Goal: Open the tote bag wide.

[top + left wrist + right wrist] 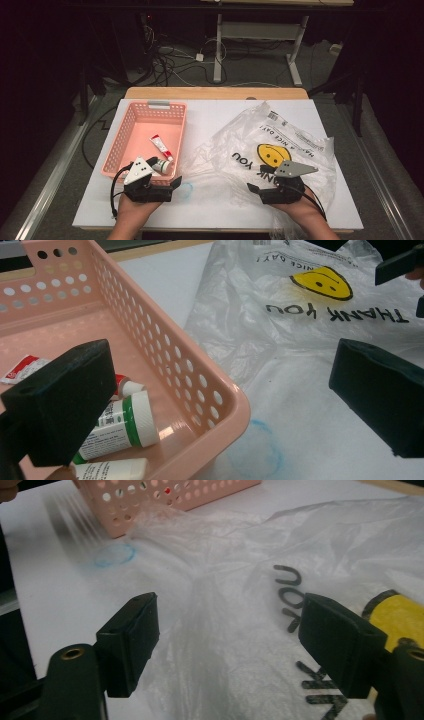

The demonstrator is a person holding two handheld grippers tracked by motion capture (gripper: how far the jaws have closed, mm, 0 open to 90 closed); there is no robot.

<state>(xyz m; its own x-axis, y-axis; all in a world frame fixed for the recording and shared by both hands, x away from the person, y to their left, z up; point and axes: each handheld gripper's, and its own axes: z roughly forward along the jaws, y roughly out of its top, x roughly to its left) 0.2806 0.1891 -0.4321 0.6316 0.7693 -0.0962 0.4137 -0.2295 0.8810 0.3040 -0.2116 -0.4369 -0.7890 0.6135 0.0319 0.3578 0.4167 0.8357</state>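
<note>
A pink perforated basket [131, 131] stands on the left of the white table and holds a red-and-white tube [161, 146] and a white bottle with a green band [161, 165]. My left gripper [176, 184] is at the basket's near right corner, open. In the left gripper view its jaws stand wide on either side of the basket's corner [235, 405], with the bottle [125, 427] lying just inside. A crumpled clear plastic bag [270, 140] with a yellow smiley and "THANK YOU" lies on the right. My right gripper [235, 630] hovers open over the bag [225, 595], its pads not pressing it.
A faint blue ring mark [185, 190] sits on the table between the basket and the bag. The white table [215, 205] ends close in front of both hands. Beyond its far wooden edge are cables and desk legs on the floor.
</note>
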